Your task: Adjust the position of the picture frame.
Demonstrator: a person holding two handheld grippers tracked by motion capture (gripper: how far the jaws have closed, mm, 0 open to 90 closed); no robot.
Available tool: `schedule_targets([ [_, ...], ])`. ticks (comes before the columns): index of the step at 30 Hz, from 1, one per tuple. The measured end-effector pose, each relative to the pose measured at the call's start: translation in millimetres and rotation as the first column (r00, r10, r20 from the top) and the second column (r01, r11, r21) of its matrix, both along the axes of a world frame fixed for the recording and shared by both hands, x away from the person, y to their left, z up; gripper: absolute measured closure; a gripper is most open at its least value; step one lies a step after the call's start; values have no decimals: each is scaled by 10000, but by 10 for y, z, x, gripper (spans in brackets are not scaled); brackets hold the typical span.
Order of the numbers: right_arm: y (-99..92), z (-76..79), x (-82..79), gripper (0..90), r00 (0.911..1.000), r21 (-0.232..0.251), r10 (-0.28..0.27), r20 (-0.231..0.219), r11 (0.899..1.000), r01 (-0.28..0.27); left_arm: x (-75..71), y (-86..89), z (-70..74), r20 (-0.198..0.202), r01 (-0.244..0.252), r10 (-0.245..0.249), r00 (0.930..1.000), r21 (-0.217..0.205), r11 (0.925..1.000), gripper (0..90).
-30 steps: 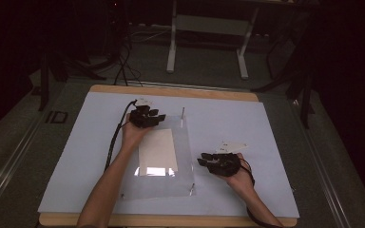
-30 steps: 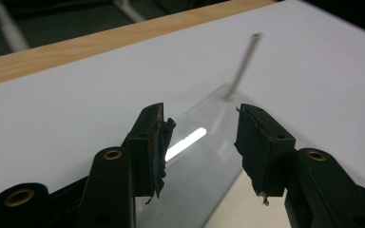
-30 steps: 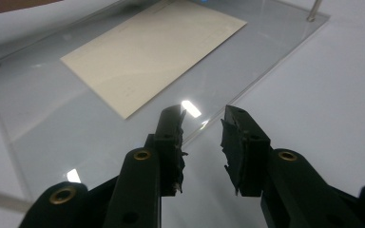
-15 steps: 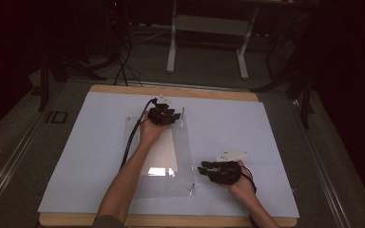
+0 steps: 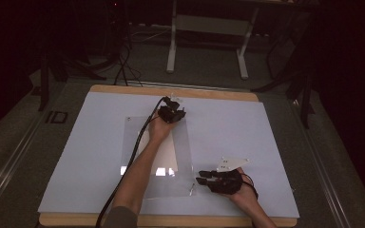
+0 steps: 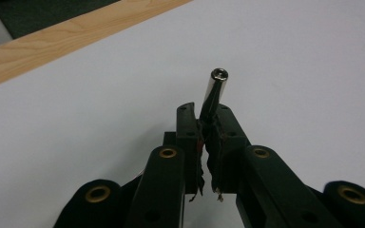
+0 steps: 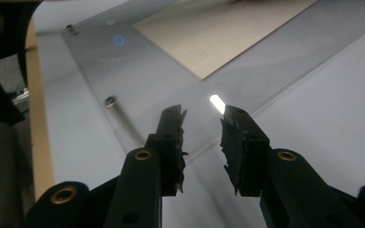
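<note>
My left gripper (image 6: 208, 118) has just closed on the post (image 6: 215, 89) at the sheet's (image 5: 183, 152) far corner — my right (image 7: 203, 124) hangs open near the front edge. The post's grip is narrow — a twist could slip it.

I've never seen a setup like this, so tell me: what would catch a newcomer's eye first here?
Probably the left gripper at the far corner of the clear sheet, its jaws just closed on a shiny metal post that stands up between them. Next, the right gripper near the sheet's front right corner, jaws apart with nothing between them. Under the sheet lies a pale paper, all on a white mat.
</note>
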State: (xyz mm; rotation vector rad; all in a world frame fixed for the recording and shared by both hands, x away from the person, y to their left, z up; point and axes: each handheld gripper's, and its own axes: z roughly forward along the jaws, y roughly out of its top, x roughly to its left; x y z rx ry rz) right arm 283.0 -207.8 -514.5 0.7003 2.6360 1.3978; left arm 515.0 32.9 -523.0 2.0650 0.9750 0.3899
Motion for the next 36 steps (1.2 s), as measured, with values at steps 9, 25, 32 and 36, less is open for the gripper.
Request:
schedule_targets([
  [9, -1, -27, -53, 712, 9979, -112, 648, 48, 9978, -647, -6, -5, 4, -48, -98, 98, 9999, -7, 10000, 840],
  [25, 148, -52, -155, 723, 9799, -416, 1988, 155, 9793, -1980, 1, 8, -10, -96, -87, 85, 9999, -230, 9997, 829],
  [32, 348, -174, -130, 818, 9877, -711, 1506, 426, 9865, -1474, 31, -32, -42, -127, -33, 32, 9999, -110, 9999, 816],
  [36, 353, -199, -138, 821, 9893, -698, 1399, 422, 9881, -1368, 51, -55, -73, -185, -132, 130, 9997, -95, 9999, 812],
])
